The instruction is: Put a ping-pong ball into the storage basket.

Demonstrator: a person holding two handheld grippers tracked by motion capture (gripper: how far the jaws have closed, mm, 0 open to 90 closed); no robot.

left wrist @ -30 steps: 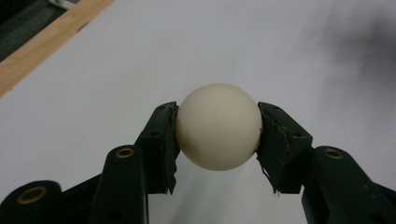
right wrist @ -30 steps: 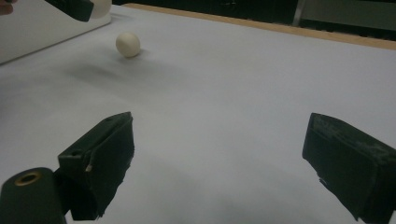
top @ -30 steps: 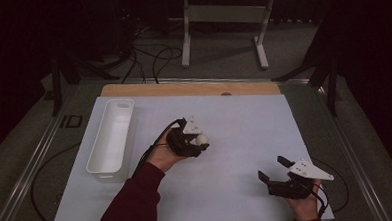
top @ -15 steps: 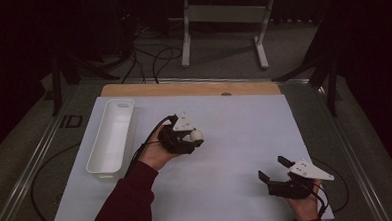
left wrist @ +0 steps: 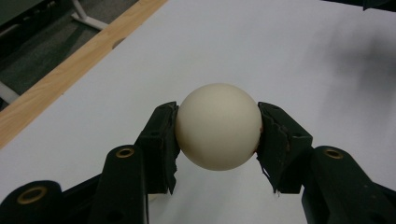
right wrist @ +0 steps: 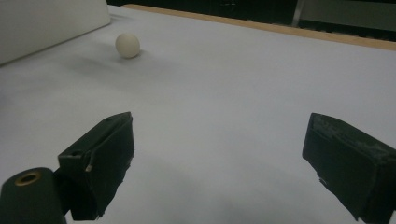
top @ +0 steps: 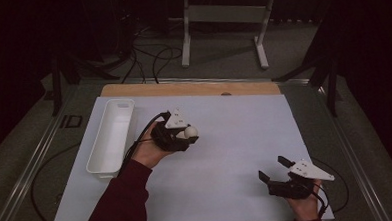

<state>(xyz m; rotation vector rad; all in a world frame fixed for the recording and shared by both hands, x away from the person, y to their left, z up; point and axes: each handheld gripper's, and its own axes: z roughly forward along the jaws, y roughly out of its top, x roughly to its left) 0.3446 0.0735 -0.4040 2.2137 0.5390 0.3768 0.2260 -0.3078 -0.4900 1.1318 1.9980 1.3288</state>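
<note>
Dim, dark surroundings (soft shadows on the sheet), close views slightly blurred.

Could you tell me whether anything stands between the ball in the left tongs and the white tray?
Nothing visible does: the left tongs grip the ball, and only bare mat separates that hand from the tray.

No text, label, brand, number or sign can be read on anything here.

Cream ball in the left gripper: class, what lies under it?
Under the cream ball, clamped in the left gripper, the left gripper view shows plain white table sheet. The ball and jaws cover the patch directly beneath, so contact with the sheet cannot be told.
</note>
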